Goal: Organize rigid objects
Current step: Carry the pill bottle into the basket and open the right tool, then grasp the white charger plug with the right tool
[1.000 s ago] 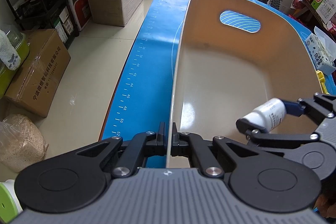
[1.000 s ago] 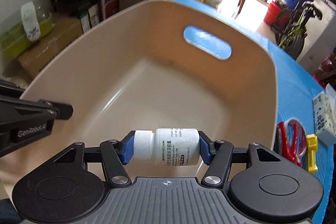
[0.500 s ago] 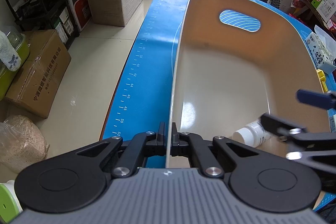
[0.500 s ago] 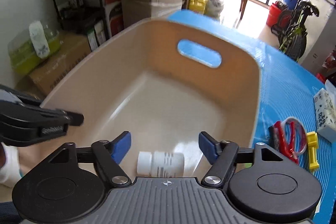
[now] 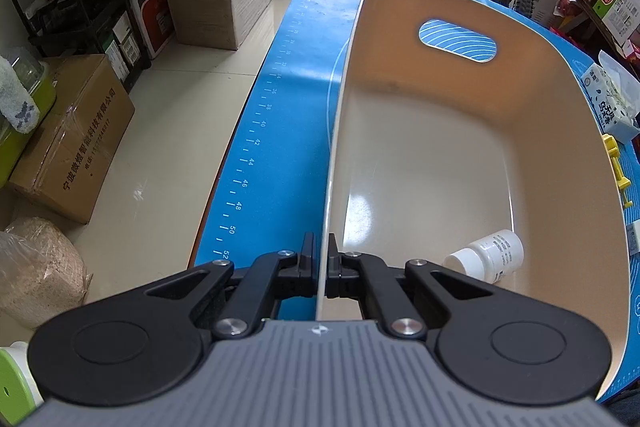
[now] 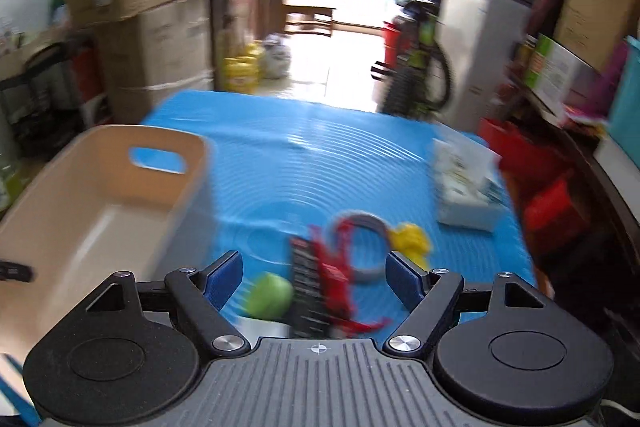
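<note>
1 bin (image 5: 576, 131), 1 bottle (image 5: 490, 255), 1 tissue pk (image 5: 610, 103)

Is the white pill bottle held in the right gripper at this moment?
No, the white pill bottle lies on its side inside the beige bin.

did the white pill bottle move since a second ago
Yes. The white pill bottle has dropped out of the right gripper, whose jaws have just been opening, and now lies on its side on the floor of the beige bin, near the close end.
</note>
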### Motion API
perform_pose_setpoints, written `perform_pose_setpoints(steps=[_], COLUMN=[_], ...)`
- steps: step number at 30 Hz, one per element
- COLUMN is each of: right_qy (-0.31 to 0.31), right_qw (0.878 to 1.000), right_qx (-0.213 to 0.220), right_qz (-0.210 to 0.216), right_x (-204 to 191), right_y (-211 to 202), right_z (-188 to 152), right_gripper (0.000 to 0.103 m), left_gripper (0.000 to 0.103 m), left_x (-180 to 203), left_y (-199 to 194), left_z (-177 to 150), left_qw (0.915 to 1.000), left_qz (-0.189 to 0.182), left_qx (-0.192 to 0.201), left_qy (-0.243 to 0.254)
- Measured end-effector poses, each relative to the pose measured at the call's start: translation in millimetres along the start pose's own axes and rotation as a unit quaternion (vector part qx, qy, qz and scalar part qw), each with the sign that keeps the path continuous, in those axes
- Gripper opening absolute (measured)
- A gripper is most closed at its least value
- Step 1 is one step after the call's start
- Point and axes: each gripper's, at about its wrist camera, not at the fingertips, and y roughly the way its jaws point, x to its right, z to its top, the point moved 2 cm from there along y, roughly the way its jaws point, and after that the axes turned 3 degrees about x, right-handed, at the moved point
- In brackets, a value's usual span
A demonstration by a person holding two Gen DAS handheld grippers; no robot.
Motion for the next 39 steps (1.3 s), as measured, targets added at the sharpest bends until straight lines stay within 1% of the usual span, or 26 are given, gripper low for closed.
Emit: perform_pose_setpoints(steps=[2, 6, 9, 14, 20, 21, 23, 24, 25, 27, 28, 29, 34, 39], right_qy=[0.012, 0.024, 0.043, 0.024, 0.039, 0.041, 0.042, 0.042, 0.046, 0.06, 0.065, 0.063, 0.051, 0.056], right_qw=[0.999, 0.996, 0.995, 0.995, 0.992, 0.992, 0.991, 0.991, 0.991, 0.992, 0.992, 0.992, 0.993, 0.995], right_qx=[-0.012, -0.037, -0.054, -0.076, -0.101, -0.105, -0.113, -0.115, -0.108, -0.104, -0.101, -0.1, -0.091, -0.069], right_qz=[-0.03, -0.072, -0.069, -0.062, -0.058, -0.058, -0.059, -0.059, -0.056, -0.045, -0.044, -0.048, -0.053, -0.054], right_x=[27.9, 67.8, 83.7, 88.3, 92.2, 92.7, 93.4, 93.3, 93.4, 94.4, 94.5, 93.8, 87.4, 83.8], right_y=[6.6, 23.1, 34.1, 59.6, 84.5, 87.7, 92.8, 94.2, 93.0, 91.7, 90.8, 90.3, 82.1, 64.7], right_z=[-11.1, -32.1, -47.7, -65.2, -78.0, -80.8, -87.3, -89.8, -91.3, -92.8, -93.1, -93.1, -93.1, -84.6], right_gripper=[0.082, 0.082, 0.082, 0.082, 0.08, 0.079, 0.071, 0.068, 0.067, 0.059, 0.049, 0.046, 0.042, 0.042], left_gripper=[0.004, 0.004, 0.004, 0.004, 0.004, 0.004, 0.004, 0.004, 0.004, 0.004, 0.004, 0.004, 0.004, 0.004], left_x=[0.1, -0.2, -0.7, -0.4, -1.3, -1.1, -1.1, -1.1, -1.1, -1.2, -0.9, -1.0, -0.9, 0.3], left_y=[-0.1, -0.1, -0.1, -0.1, -0.3, -0.6, -0.7, -0.7, -0.7, -0.7, -0.7, -0.7, -0.6, -0.3], left_z=[-0.1, -0.1, -0.5, -0.3, -0.1, 0.1, 0.1, 0.1, 0.2, 0.2, 0.2, 0.1, 0.7, 0.9], left_qw=[1.0, 1.0, 1.0, 1.0, 1.0, 1.0, 1.0, 1.0, 1.0, 1.0, 1.0, 1.0, 1.0, 1.0], left_qz=[0.0, 0.0, 0.0, 0.001, 0.001, 0.0, 0.0, 0.001, 0.0, 0.0, 0.0, 0.0, 0.0, 0.0], left_qx=[0.0, 0.0, 0.0, 0.0, 0.0, 0.0, 0.0, 0.0, 0.0, 0.0, 0.0, 0.0, 0.0, 0.0], left_qy=[0.0, 0.0, 0.0, 0.0, 0.0, 0.0, 0.0, 0.0, 0.0, -0.001, -0.001, -0.001, -0.002, -0.001])
